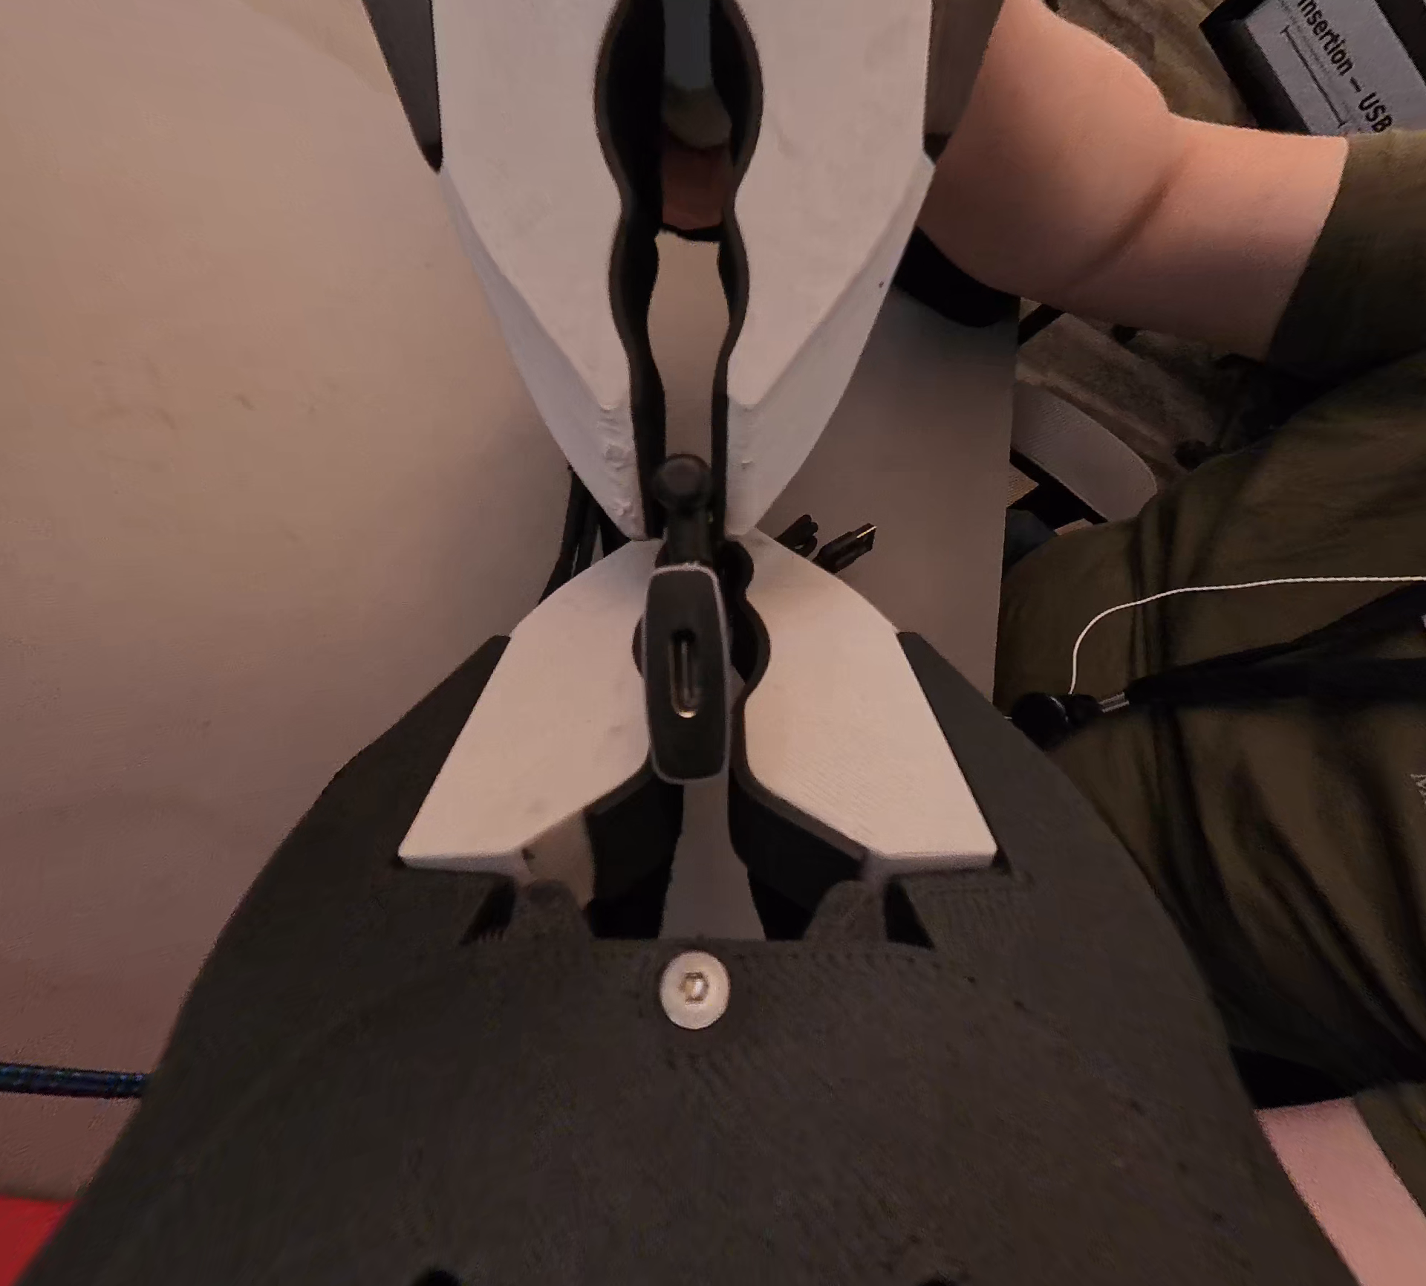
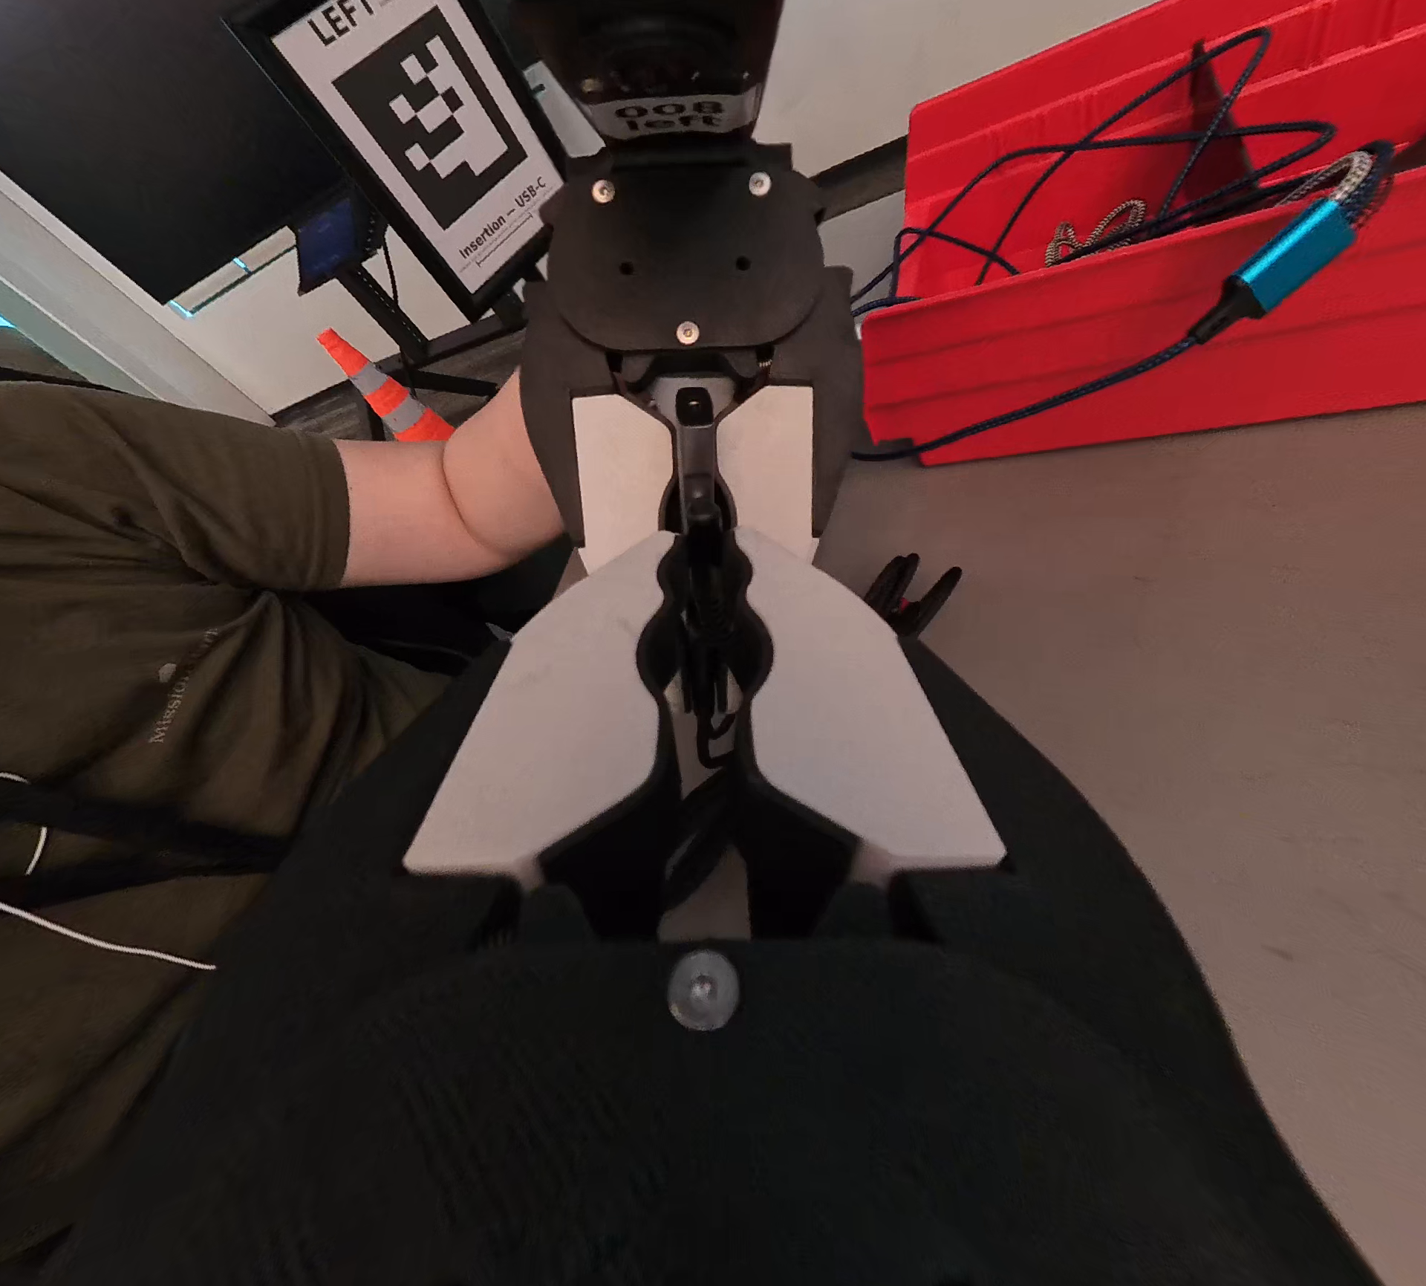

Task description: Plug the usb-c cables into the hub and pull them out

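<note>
My left gripper (image 1: 694, 554) is shut on a small dark hub with a silver rim (image 1: 685, 678). The hub stands on edge between the fingers, and one open USB-C port faces the camera. My right gripper (image 2: 702, 543) is shut on a black USB-C cable plug (image 2: 704, 600). The two grippers meet tip to tip above the table. In the left wrist view the right gripper (image 1: 683, 516) comes down from the top, and its plug (image 1: 679, 489) meets the hub's far end. How deep it sits is hidden. In the right wrist view the left gripper (image 2: 694, 523) holds the hub (image 2: 694, 454).
Loose black cable plugs (image 2: 918, 593) lie on the table beside the grippers. A red bin (image 2: 1080, 353) at the right holds braided cables and a blue adapter (image 2: 1296, 253). A framed marker sign (image 2: 417, 114) and an orange cone (image 2: 386, 392) stand behind. The person's forearm (image 1: 1080, 168) is close. The left gripper's tips are roughly 5 cm from the right gripper's.
</note>
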